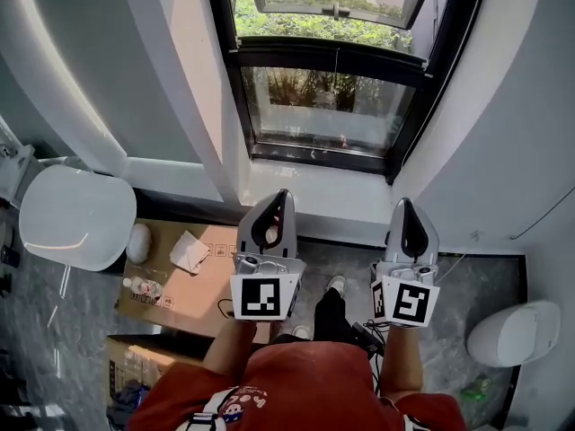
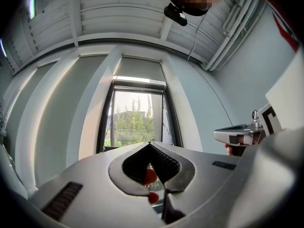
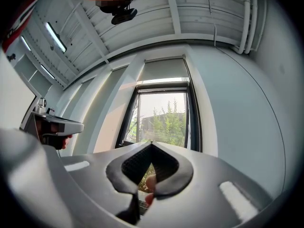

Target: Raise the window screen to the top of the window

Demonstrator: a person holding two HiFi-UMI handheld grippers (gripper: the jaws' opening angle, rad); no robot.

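A tall black-framed window [image 1: 328,106] stands ahead, with green bushes behind the glass. In both gripper views a grey screen panel [image 2: 140,68] [image 3: 164,71] sits across the top of the window, and the glass below it is uncovered. A thin cord [image 1: 337,65] hangs down the middle of the pane. My left gripper [image 1: 279,196] and right gripper [image 1: 406,204] are held side by side short of the sill, pointing at the window. Both are shut and hold nothing; the closed tips show at left gripper [image 2: 150,144] and right gripper [image 3: 152,144].
The white sill [image 1: 314,200] runs under the window between pale grey walls. A white round seat [image 1: 76,215] and cardboard boxes [image 1: 180,281] with small items lie at the left. Another white object [image 1: 517,330] sits on the floor at the right.
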